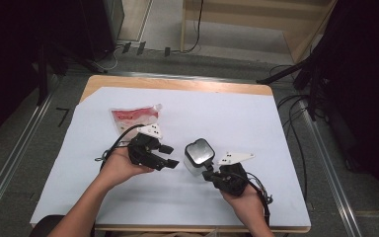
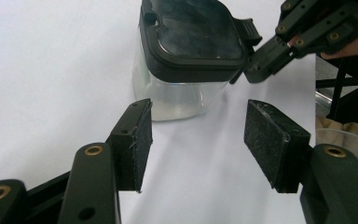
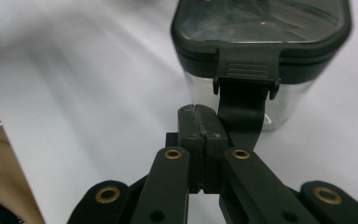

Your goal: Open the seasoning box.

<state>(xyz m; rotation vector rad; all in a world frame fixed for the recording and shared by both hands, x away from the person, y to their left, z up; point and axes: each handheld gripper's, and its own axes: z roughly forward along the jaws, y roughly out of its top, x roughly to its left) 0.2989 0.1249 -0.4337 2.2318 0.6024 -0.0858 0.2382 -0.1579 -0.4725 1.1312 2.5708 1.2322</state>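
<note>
High view: red-white flat plastic pouch [image 1: 134, 117] behind left gripper [image 1: 169, 156], jaws apart, empty. Right gripper [image 3: 199, 122] pressed closed, empty, beside clear square jar w/ black lid [image 3: 261, 42].

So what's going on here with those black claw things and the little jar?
A person sits at a white-covered table with a gripper in each hand. The right gripper is shut, its tips right beside the latch of a clear container with a black lid. The left gripper is open and points at the container without touching it. A red and white pouch lies farther back on the table. The lid looks still closed.
</note>
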